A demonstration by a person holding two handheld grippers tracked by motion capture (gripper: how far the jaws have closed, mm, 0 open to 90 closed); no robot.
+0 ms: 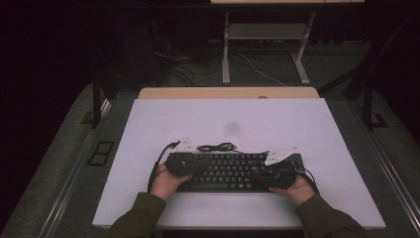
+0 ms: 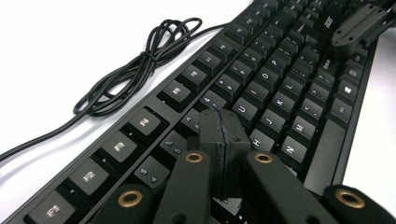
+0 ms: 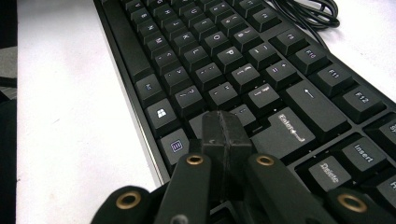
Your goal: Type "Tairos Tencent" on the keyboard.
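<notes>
A black keyboard (image 1: 228,171) lies on the white table top (image 1: 228,124), near its front edge. My left gripper (image 1: 184,164) is over the keyboard's left end, and my right gripper (image 1: 275,174) is over its right end. In the left gripper view the two jaws of the left gripper (image 2: 219,122) are pressed flat together just above the middle letter keys of the keyboard (image 2: 261,84), with nothing between them. The right gripper (image 3: 224,123) is likewise shut and empty, low over the keys beside the Enter key of the keyboard (image 3: 224,60).
The keyboard's black cable (image 1: 216,147) lies coiled on the white top just behind it, also seen in the left gripper view as the cable (image 2: 135,70). A person's hands (image 1: 166,184) and green sleeves come in from the front edge. Desk legs and floor cables stand beyond the table.
</notes>
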